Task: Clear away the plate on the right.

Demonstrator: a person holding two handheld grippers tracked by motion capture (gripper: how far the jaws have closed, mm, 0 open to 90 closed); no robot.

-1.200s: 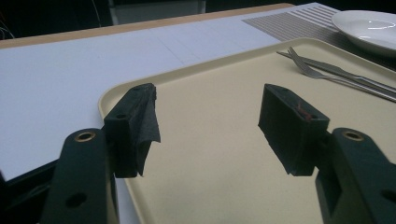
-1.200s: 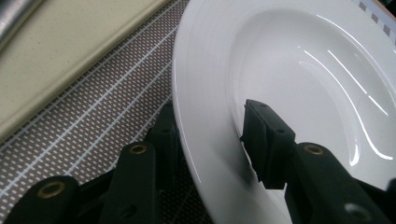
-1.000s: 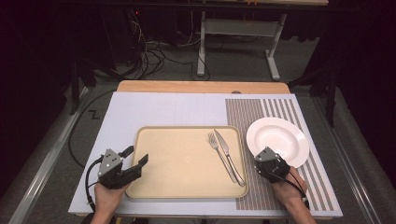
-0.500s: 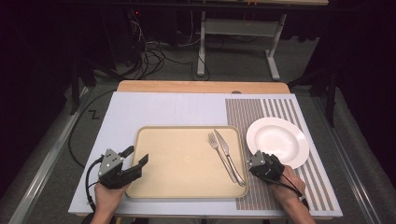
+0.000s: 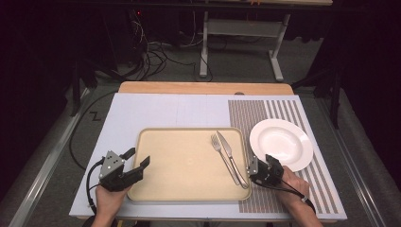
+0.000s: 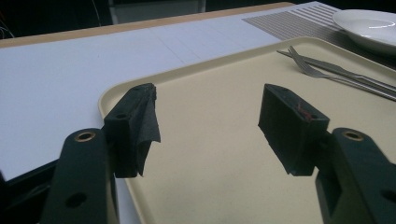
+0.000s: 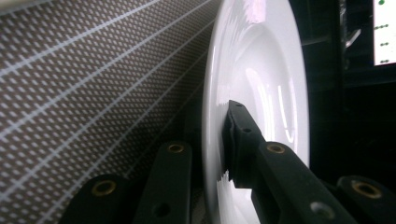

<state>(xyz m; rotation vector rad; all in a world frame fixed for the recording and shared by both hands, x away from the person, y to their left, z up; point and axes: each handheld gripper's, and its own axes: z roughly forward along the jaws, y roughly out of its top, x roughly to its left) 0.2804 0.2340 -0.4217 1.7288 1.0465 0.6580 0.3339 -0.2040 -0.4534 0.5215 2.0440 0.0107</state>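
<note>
R gripper (image 5: 255, 166) has just been closing and now pinches the white plate (image 5: 282, 143) by its rim at about 7 o'clock, one jaw under the lip, one on top, as the right gripper view shows. Plate sits on the striped mat (image 5: 265, 113), at 3 o'clock from the tray (image 5: 184, 163). Risk, imo: the bite is shallow and on the edge only, so a lift could let the plate droop, pivot in the pads and slip out, esp. w/ glossy glaze. A tilted plate could also clip the tray rim or knock the fork (image 5: 223, 156) and knife (image 5: 232, 155) just beside it. L gripper (image 5: 134, 161) is spread wide, holding nothing, over the tray's 8 o'clock corner, no help if the plate drops.
</note>
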